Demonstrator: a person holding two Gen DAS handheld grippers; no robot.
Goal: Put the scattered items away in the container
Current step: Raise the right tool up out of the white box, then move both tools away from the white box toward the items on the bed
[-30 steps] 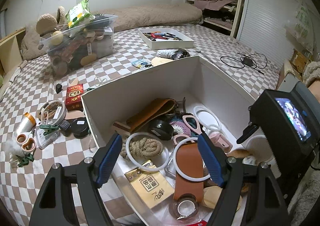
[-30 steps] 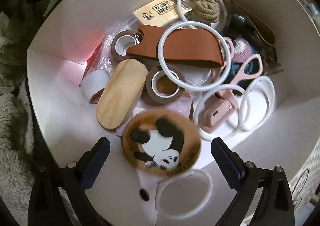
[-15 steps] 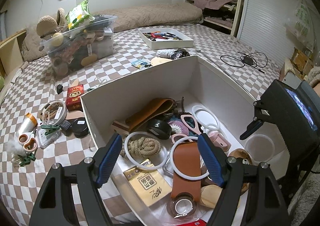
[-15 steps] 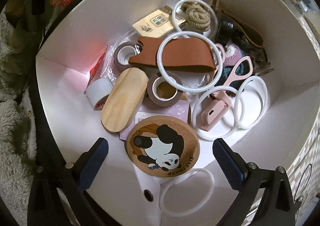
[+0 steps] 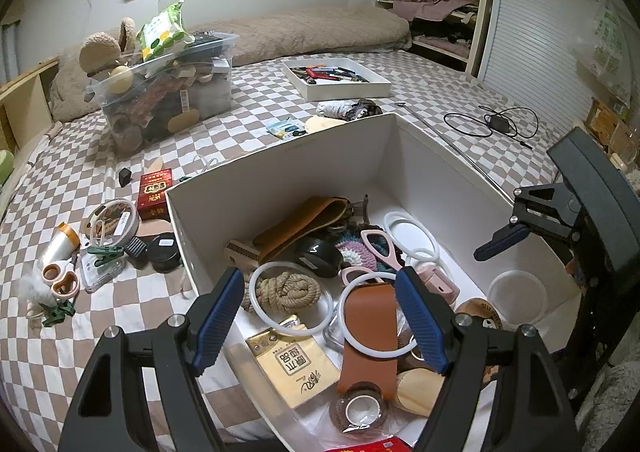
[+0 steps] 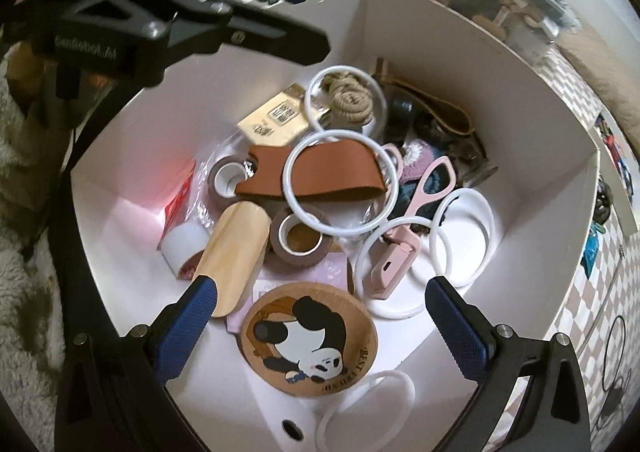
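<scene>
1. Left wrist view: left gripper [image 5: 320, 316] low in the frame, jaws spread wide and just opened a little further, nothing clamped between them, hanging over the near end of the white box [image 5: 280, 172].
2. Seen through the gap between the blue pads [image 5: 220, 312]: a rope knot [image 5: 286, 290] inside a white ring, a tan leather strap [image 5: 370, 336] under another white ring, a gold packet [image 5: 296, 364] and a tape roll [image 5: 360, 408] at the bottom centre, all lying in the box.
3. Left of the box, on the checkered bedspread [image 5: 240, 132]: red packet [image 5: 155, 193], black round tin [image 5: 162, 252], small scissors [image 5: 60, 278], green clips [image 5: 105, 252], still scattered.
4. Right edge of the frame: right gripper [image 5: 504, 240] reaching in over the box's right wall.
5. Right wrist view: right gripper [image 6: 320, 316] at the bottom, jaws wide apart and gripping nothing, above the panda coaster [image 6: 308, 338] lying flat on the box floor.
6. Centre of the frame: wooden oval piece [image 6: 234, 252], pink scissors [image 6: 434, 180], several white rings [image 6: 464, 236] in the box [image 6: 440, 52].
7. Upper left: left gripper [image 6: 264, 8], blurred, over the box rim.
</scene>
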